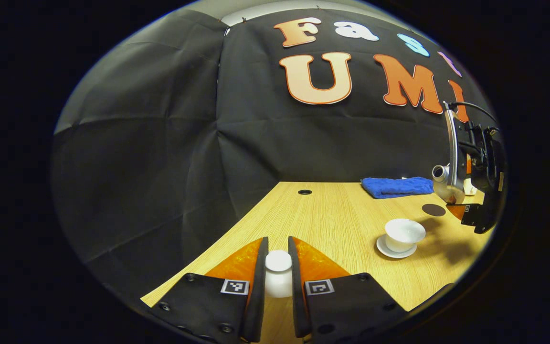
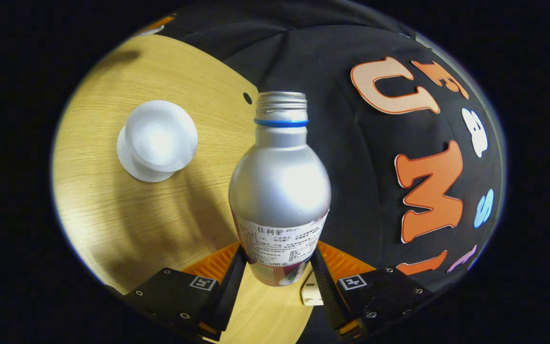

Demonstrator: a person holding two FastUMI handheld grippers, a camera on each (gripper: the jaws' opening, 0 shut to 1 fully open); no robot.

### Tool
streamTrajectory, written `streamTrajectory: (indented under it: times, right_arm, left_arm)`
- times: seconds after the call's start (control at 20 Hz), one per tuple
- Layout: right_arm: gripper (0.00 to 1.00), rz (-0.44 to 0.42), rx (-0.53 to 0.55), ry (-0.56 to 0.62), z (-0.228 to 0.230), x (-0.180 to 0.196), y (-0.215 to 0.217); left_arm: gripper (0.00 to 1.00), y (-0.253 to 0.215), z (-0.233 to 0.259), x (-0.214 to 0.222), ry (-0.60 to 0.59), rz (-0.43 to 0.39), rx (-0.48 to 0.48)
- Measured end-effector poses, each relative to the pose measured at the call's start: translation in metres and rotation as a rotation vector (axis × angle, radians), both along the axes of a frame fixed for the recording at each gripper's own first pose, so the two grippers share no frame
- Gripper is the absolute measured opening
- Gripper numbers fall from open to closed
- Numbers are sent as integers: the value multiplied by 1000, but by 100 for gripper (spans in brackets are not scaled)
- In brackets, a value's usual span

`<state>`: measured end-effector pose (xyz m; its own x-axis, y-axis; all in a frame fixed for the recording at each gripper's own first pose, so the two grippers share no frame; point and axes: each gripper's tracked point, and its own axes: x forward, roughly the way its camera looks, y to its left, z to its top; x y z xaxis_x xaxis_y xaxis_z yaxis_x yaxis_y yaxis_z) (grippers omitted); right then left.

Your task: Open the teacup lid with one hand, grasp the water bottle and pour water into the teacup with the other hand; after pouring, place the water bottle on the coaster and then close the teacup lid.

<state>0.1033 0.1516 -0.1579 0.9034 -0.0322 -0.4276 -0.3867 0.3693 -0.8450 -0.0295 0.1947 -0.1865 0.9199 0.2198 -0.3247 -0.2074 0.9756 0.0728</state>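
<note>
My left gripper [image 1: 278,244] is shut on the white teacup lid [image 1: 278,278] and holds it low over the near part of the wooden table [image 1: 332,220]. The open white teacup [image 1: 404,233] stands on its saucer [image 1: 384,249] to the right. Beyond it, my right gripper [image 1: 466,203] holds the silver water bottle [image 1: 447,184] in the air, tilted with its mouth towards the left. In the right gripper view, the right gripper [image 2: 279,253] is shut on the labelled lower part of the bottle [image 2: 280,181]. The bottle has no cap, and the teacup [image 2: 158,138] lies below and beside its neck.
A round dark coaster [image 1: 433,209] lies on the table just behind the teacup. A folded blue towel [image 1: 396,186] sits at the table's far edge. A small cable hole [image 1: 304,192] is near the back. The black cloth wall closes the far and left sides.
</note>
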Motion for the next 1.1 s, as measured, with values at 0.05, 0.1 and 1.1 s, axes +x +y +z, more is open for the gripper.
streamTrajectory:
  times: [0.05, 0.1, 1.1]
  right_arm:
    - [78, 5, -19, -2, 1, 0, -1]
    - [78, 14, -40, -5, 2, 0, -1]
    - [77, 163, -447, -215, 33, 21, 5]
  left_arm:
    - [27, 0, -1, 0, 2, -1, -2]
    - [29, 0, -2, 0, 3, -2, -3]
    - [29, -1, -1, -4, 17, -2, 12]
